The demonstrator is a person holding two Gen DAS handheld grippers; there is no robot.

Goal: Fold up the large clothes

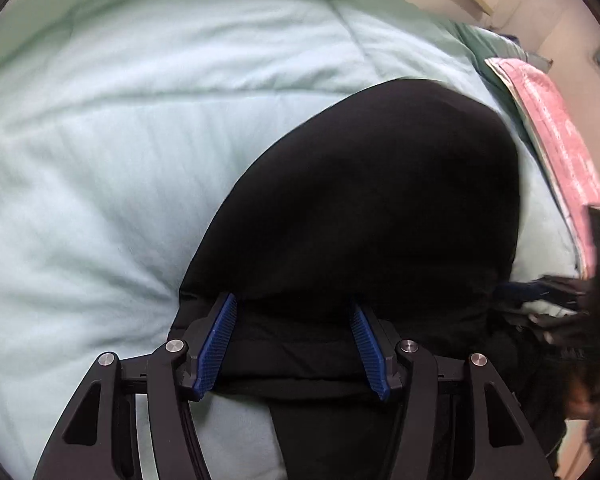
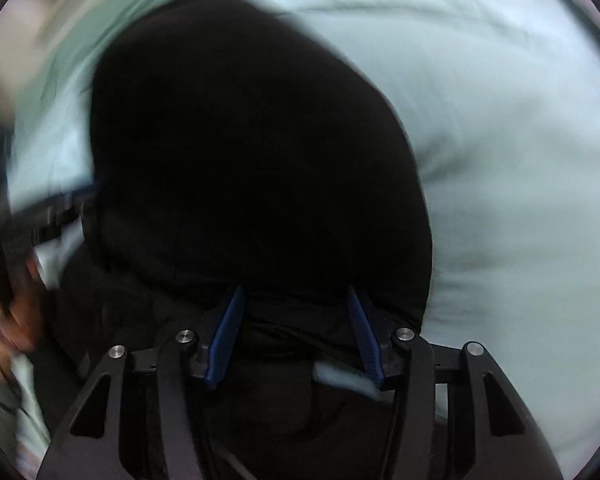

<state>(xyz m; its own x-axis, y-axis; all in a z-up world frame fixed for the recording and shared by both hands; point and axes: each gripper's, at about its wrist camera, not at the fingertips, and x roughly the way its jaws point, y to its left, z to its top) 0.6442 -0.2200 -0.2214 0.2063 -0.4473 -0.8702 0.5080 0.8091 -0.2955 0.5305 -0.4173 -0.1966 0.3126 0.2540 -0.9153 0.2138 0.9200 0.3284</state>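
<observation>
A large black garment (image 1: pixel 372 200) lies on a pale green quilt (image 1: pixel 120 140). In the left wrist view my left gripper (image 1: pixel 294 300) is open, its blue fingers (image 1: pixel 216 344) spread wide with the garment's near edge between them. In the right wrist view the same black garment (image 2: pixel 252 152) fills the middle. My right gripper (image 2: pixel 296 292) is open too, blue fingers (image 2: pixel 224 340) apart over the garment's near edge. Both views are blurred by motion. Whether the fingers touch the cloth is unclear.
A pink patterned cloth (image 1: pixel 556 140) lies at the quilt's right edge. The other gripper and a hand (image 1: pixel 580 320) show at the right of the left wrist view. A hand with a black gripper (image 2: pixel 8 280) shows at the left of the right wrist view.
</observation>
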